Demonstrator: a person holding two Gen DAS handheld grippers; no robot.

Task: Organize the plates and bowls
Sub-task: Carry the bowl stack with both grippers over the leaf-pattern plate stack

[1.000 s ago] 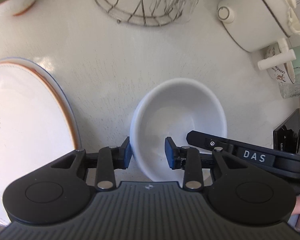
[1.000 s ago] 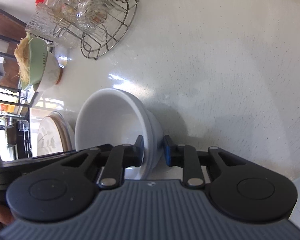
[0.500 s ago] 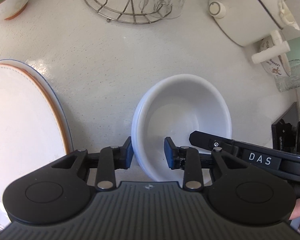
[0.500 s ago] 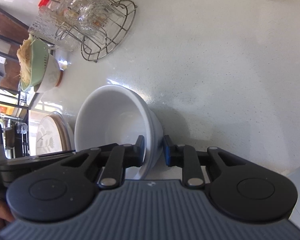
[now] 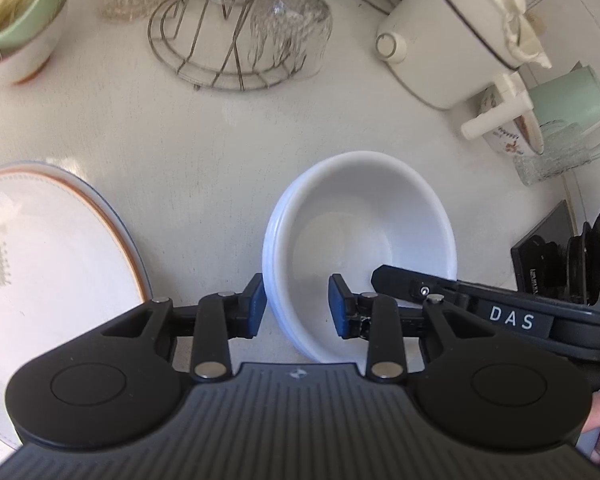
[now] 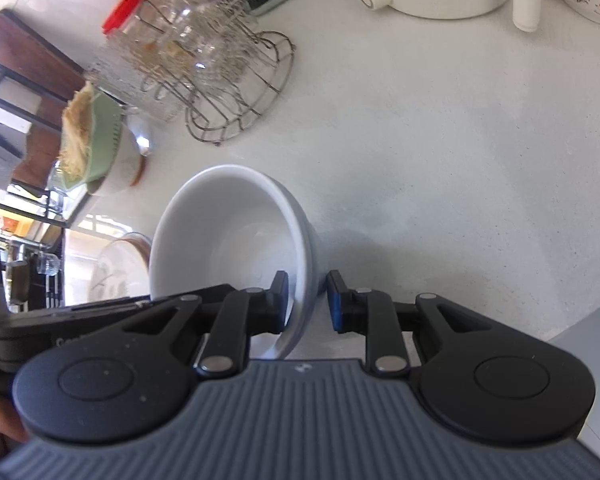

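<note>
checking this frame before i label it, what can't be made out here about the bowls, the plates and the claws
- White bowls: layered rims show; the count is unclear, the near rim hidden behind the left claw.
- Right claw: its outer pad seems apart from the wall; contact is unclear in the right wrist view.
- Plates: cut off by the left edge in the left wrist view, blown out by glare in the other.
- Green bowl: blurred, cut off at the top corner.

Two nested white ceramic bowls (image 5: 360,240) sit together. Two stacked round patterned plates (image 5: 40,280) lie near one wire rack (image 5: 236,60).
</note>
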